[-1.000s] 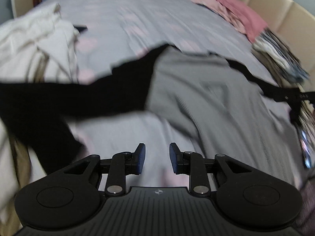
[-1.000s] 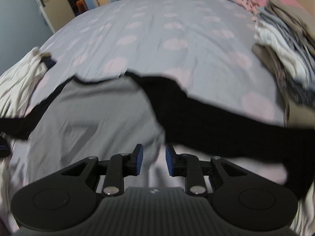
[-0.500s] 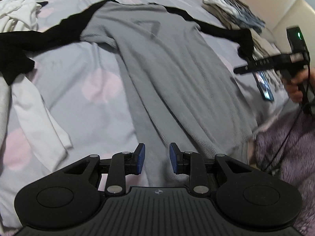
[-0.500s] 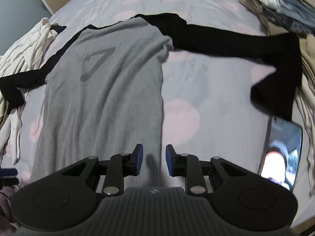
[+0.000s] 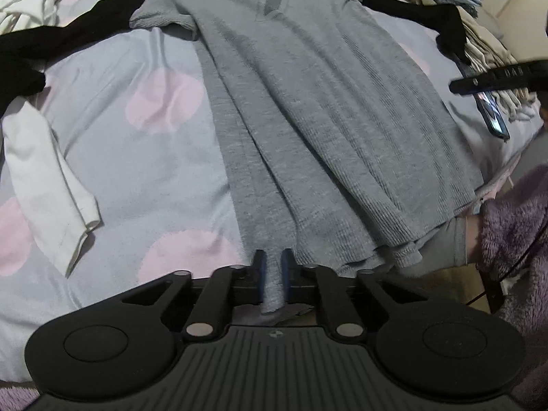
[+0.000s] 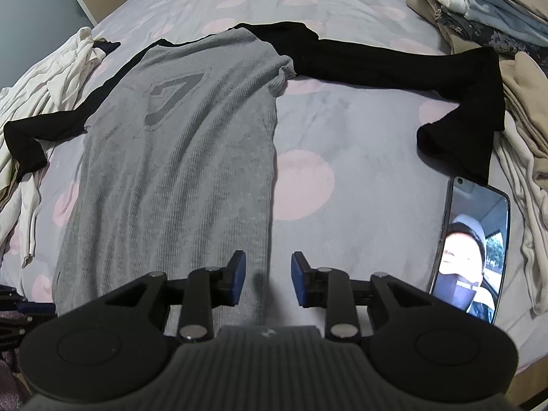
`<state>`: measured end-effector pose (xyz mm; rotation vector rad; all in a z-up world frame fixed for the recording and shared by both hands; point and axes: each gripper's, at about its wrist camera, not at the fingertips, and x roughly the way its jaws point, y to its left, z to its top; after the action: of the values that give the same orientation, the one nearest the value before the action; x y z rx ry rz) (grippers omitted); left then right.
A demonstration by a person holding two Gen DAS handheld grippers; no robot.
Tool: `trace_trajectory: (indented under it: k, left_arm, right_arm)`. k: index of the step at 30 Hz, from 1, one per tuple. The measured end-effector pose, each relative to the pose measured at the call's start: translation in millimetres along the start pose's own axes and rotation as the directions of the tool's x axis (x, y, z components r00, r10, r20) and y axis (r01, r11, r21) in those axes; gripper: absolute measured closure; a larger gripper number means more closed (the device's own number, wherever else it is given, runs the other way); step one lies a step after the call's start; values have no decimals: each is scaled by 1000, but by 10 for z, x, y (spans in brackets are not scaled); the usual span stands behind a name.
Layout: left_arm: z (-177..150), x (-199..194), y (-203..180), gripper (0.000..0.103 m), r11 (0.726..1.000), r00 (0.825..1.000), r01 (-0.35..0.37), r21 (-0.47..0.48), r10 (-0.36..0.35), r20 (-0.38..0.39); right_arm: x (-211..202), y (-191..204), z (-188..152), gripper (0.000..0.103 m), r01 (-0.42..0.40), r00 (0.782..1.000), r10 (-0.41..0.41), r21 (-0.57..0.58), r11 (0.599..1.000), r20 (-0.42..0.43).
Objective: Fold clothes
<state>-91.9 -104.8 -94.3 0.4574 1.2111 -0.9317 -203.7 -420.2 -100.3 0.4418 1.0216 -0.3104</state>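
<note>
Nearest us, our left gripper (image 5: 272, 275) had its fingers drawn narrow on the hem of the grey shirt (image 5: 308, 109), a strip of fabric pinched between the blue pads. We judged that grip was there to anchor the bottom-left corner, prob. to pull the body flat or start a fold. Our right gripper (image 6: 268, 279) sat w/ fingers spread wide & holding nothing, at the hem's right edge, the shirt's side seam running up toward 12 o'clock just left of center. That looked like an approach to take the matching corner, though we couldn't say for sure.

Moving out, the shirt lay face-up along the bedspread (image 5: 137, 171), its hem end near us, w/ long creases fanning from the pinched spot. The triangle print (image 6: 171, 94) sat high on the chest, so the collar end was farthest away. A phone (image 6: 474, 250) lay screen-up at abt 3 o'clock in the right view, near the black cuff but apart from the grey body.

Farther still, the black sleeves (image 6: 394, 61) spread out toward 9 & 2 o'clock, the right one bent back at its cuff. White clothes (image 6: 51, 78) were heaped at 10 o'clock, a stack of clothes (image 6: 479, 10) at 1 o'clock, both beyond the sleeves' reach.
</note>
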Motion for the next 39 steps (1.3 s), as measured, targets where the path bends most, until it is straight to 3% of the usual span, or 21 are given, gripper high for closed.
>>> trace_trajectory:
  k: [3,7,12,17,25,27,29,32,35,37,39]
  left_arm:
    - [-15,-135,52,100,999,1000,12,-31,-12,19]
    - [-48,-441,251,101,991,996,-25,-129,36,80]
    - [-141,-543,710,101,934,991,-103,-341,128,49]
    - [-165,-441,812,101,914,976,-208,-349,219,-7]
    - [-107,-305,703,101,930,975,-220,-295,220,-31]
    - [-92,-300,703,101,931,975,-220,-293,220,-32]
    - [-100,-301,708,101,930,975,-219,-295,220,-31]
    - [-94,-289,715,101,930,975,-217,-298,219,-29]
    - [-98,-289,721,101,930,976,-216,-299,218,-26]
    - [-103,-294,729,101,929,976,-212,-303,216,-22]
    - [-106,-296,731,100,929,977,-208,-307,213,-18]
  right_arm:
    - [-12,-14,-36,71,5,1000,-5,-1,1000,-14]
    - [-37,-32,-108,71,11,999,-11,1,1000,-39]
    - [-33,-1,-156,71,19,998,-19,-4,1000,-58]
    - [-45,42,-197,71,-1,998,1,-2,1000,-70]
    - [19,22,-308,76,-72,988,79,55,996,-136]
    - [45,55,-305,86,-117,982,126,67,991,-144]
    - [58,125,-288,103,-137,979,144,57,989,-145]
    - [-16,325,-230,103,-182,978,180,-15,983,-104]
    - [-48,511,-177,101,-285,956,279,-56,957,-90]
    - [-54,579,-157,97,-274,960,267,-87,958,-84]
    - [-43,526,-145,96,-209,976,203,-77,975,-85]
